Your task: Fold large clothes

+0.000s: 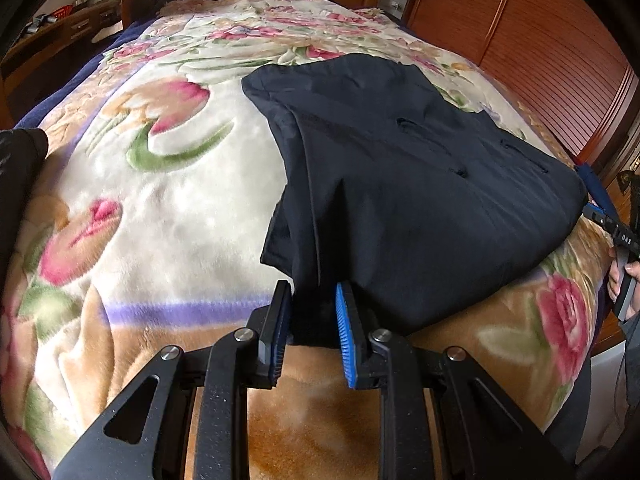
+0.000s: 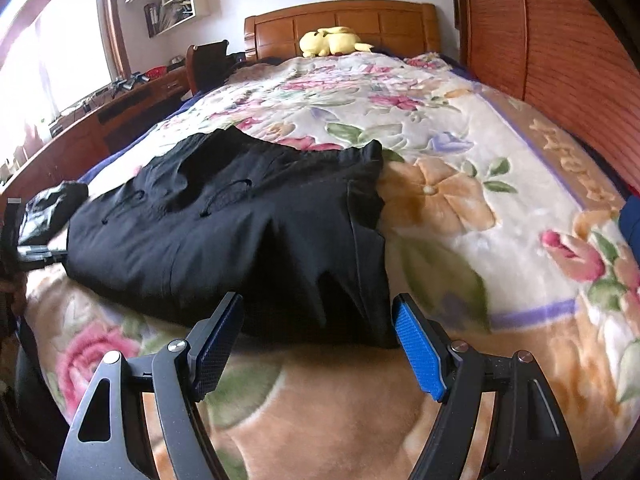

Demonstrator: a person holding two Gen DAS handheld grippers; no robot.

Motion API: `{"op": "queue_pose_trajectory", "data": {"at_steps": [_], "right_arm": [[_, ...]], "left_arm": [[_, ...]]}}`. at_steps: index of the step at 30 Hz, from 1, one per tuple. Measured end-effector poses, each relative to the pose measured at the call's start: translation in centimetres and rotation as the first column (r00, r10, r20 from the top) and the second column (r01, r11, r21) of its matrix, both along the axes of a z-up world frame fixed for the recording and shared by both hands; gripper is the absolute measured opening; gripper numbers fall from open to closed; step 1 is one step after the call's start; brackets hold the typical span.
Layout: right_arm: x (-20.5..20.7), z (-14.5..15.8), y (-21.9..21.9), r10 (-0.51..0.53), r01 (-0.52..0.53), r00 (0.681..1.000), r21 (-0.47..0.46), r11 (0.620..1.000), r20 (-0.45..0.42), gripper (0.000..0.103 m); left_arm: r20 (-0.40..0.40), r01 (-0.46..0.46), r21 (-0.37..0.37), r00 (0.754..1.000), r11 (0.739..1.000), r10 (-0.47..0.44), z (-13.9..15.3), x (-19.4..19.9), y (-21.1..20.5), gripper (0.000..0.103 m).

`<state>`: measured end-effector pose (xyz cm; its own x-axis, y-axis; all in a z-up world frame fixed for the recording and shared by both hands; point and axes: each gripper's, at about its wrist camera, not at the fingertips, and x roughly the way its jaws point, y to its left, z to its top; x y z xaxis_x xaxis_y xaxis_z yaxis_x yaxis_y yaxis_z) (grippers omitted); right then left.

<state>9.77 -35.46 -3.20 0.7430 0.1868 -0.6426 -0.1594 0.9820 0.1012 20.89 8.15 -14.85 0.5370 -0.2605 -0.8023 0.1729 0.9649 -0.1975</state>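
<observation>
A: Where the folded dark navy trousers [image 1: 408, 184] lie on the floral plush blanket [image 1: 168, 184] of the bed, which edge does the left hand-held gripper [image 1: 314, 332] have?

B: The near corner. Dark cloth sits between its blue-padded fingers [image 1: 345, 336], which stand narrowly apart; I cannot tell whether they pinch it.

A: And the right hand-held gripper [image 2: 318, 344]?

B: Spread wide, fingers either side of the trousers' near hem, not closed on the fabric. From the left wrist view it shows only at the far right edge, held in a hand [image 1: 624, 284].

A: Anything else on the bed?

B: A yellow plush toy [image 2: 332, 42] rests at the wooden headboard [image 2: 360, 20], well apart from the trousers.
</observation>
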Motion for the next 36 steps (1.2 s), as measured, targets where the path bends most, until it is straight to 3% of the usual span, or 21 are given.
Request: {"op": "queue_pose_trajectory", "data": {"at_steps": [5, 8, 10, 12, 13, 15, 18, 26, 32, 36], "right_arm": [[1.6, -1.1, 0.0, -0.017, 0.018, 0.999, 0.022, 1.0, -0.043, 0.078], [3.2, -2.4, -0.4, -0.017, 0.028, 0.993, 0.096, 0.995, -0.116, 0.078], [3.7, -2.8, -0.7, 0.001, 0.018, 0.99, 0.134, 0.991, -0.143, 0.066], [3.7, -2.5, -0.7, 0.016, -0.001, 0.99, 0.105, 0.994, -0.142, 0.034], [3.7, -2.2, -0.7, 0.018, -0.007, 0.99, 0.081, 0.997, -0.141, 0.023], [3.2, -1.4, -0.7, 0.045, -0.038, 0.991, 0.059, 0.998, -0.123, 0.012], [2.2, 0.2, -0.1, 0.054, -0.052, 0.995, 0.027, 0.998, -0.083, 0.009], [-2.3, 3.8, 0.1, 0.069, -0.069, 0.998, -0.006, 0.998, 0.007, 0.008], [-7.9, 4.2, -1.3, 0.09, -0.09, 0.996, 0.034, 0.995, 0.008, 0.008], [-10.0, 2.7, -1.9, 0.089, -0.086, 0.993, 0.038, 0.996, -0.075, 0.01]], "left_arm": [[0.015, 0.002, 0.013, 1.0, 1.0, -0.002, 0.0, -0.3, -0.4, 0.023], [0.054, 0.025, 0.043, 0.998, 0.999, -0.028, 0.4, -0.7, -0.9, 0.013], [0.073, 0.026, 0.04, 0.997, 0.999, -0.028, 0.9, -1.0, -0.8, 0.009], [0.106, 0.021, 0.027, 0.994, 0.999, -0.024, 1.8, -1.4, -0.3, 0.007], [0.126, 0.019, 0.019, 0.992, 1.0, -0.022, 2.3, -1.7, -0.2, 0.007], [0.166, 0.005, 0.022, 0.986, 1.0, -0.009, 3.6, -2.4, 0.0, 0.006], [0.209, -0.013, 0.052, 0.978, 0.999, 0.002, 5.2, -3.3, -0.4, 0.005], [0.273, 0.008, 0.024, 0.962, 1.0, -0.014, 8.3, -7.8, 0.2, 0.005], [0.222, 0.036, -0.014, 0.975, 0.999, -0.032, 8.0, -12.2, -0.1, 0.005], [0.153, 0.033, 0.013, 0.988, 0.999, -0.035, 6.5, -13.2, -0.8, 0.006]]}}
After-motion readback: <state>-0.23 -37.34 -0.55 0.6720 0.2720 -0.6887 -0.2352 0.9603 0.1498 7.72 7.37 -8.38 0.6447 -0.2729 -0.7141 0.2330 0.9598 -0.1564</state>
